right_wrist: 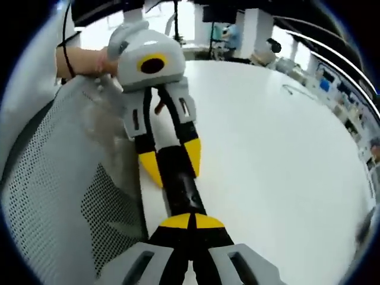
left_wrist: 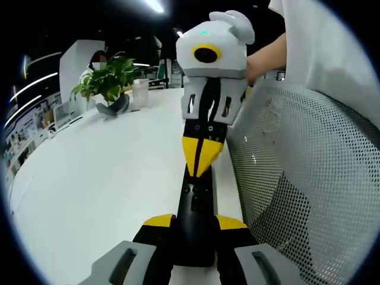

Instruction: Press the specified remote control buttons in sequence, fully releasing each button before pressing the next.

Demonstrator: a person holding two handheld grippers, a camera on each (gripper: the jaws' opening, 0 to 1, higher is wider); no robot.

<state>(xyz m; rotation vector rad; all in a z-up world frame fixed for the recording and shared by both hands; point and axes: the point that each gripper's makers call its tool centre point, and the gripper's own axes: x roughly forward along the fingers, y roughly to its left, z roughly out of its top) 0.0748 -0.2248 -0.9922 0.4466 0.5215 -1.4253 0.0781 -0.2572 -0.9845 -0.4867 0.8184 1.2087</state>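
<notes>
Spanning both views, a smooth white table point(left_wrist: 101, 178) is seen, broad and bare, with a grey mesh chair back point(left_wrist: 309, 178) pressed along its curved edge. A slim black remote point(left_wrist: 196, 219) is held lengthwise over that edge: the left gripper point(left_wrist: 195, 228) is closed on one end, and the right gripper point(right_wrist: 190, 222) is closed on the other. A leafy potted plant point(left_wrist: 107, 83) is shown in the left gripper view.

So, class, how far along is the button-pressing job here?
Done: the left gripper clamps the remote. In hand: the right gripper, jaws shut, has its tips on the remote, apparently pressing. Left: releasing and any further presses; the buttons can't be read.
</notes>
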